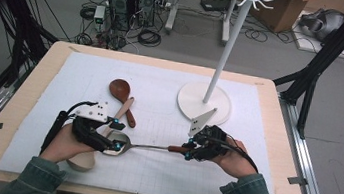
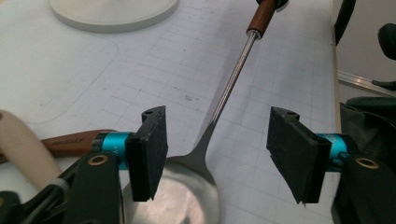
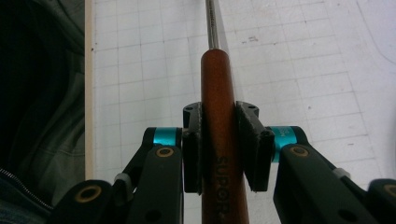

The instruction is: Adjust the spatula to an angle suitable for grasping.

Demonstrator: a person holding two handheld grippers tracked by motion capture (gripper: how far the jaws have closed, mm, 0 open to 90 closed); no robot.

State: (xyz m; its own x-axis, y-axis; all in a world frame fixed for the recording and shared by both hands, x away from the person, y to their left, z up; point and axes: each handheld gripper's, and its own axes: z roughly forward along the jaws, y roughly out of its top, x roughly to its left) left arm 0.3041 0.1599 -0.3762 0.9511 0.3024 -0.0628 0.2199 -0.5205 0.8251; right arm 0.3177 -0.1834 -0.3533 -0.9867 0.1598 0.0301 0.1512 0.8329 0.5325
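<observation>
Ladle [image 1: 123, 145] lies low over the bench's white mat [image 1: 159, 176] — we clamp its wooden grip in the right tool [image 3: 219, 149] for control. Left tool [image 2: 219, 158] stands partly open, astride the neck, pads clear. Wooden spoons [image 1: 121, 91] crowd the bowl's left; open mat toward the stand [image 1: 204, 102].

even, soft overhead light; sharp, faint shadows.
</observation>
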